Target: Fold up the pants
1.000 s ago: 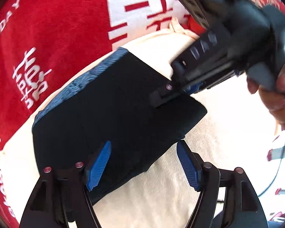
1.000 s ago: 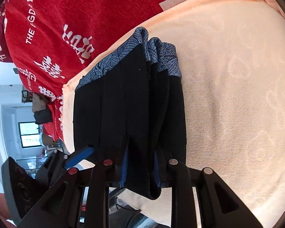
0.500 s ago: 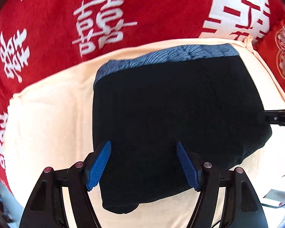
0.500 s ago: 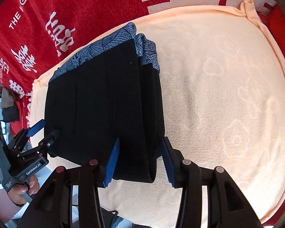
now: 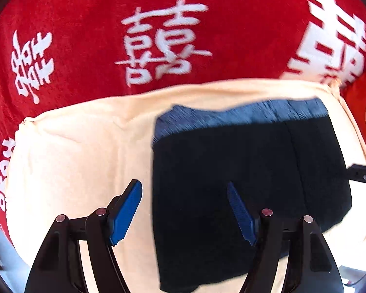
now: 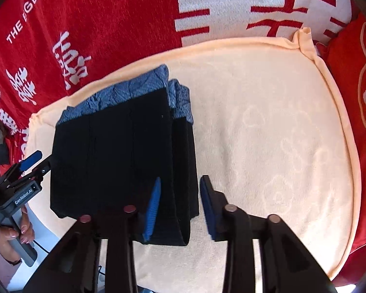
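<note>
Left wrist view: the left tool (image 5: pixel 184 210) points steeply down over the folded pants (image 5: pixel 244 183), a black bundle with a blue patterned waistband (image 5: pixel 244 114) along its 12 o'clock edge. The bundle lies on a cream towel (image 5: pixel 80 151), in the right half of the view, and the towel rests on a red blanket (image 5: pixel 85 36) printed with white characters. The tool's fingers stand spread: the one at 7 o'clock hangs over bare towel just beside the bundle's edge, the one at 5 o'clock over the black cloth, so that edge lies between them. Whether the pads touch the fabric cannot be told. At 3 o'clock a black tip of the right tool (image 5: pixel 362 175) reaches in at the bundle's side.

Right wrist view: the right tool (image 6: pixel 179 205) points down at the bundle's 6 o'clock end. Its jaws are closing, with a stack of black folded layers of the pants (image 6: pixel 124 151) between them; a narrow gap shows on the 5 o'clock side, so the pads do not clearly pinch. The waistband (image 6: pixel 114 95) sits at 11 o'clock. The towel (image 6: pixel 268 134) spreads bare toward 3 o'clock. At 9 o'clock, the left tool (image 6: pixel 40 162) is held by a hand (image 6: pixel 14 234) at the bundle's far edge.
</note>
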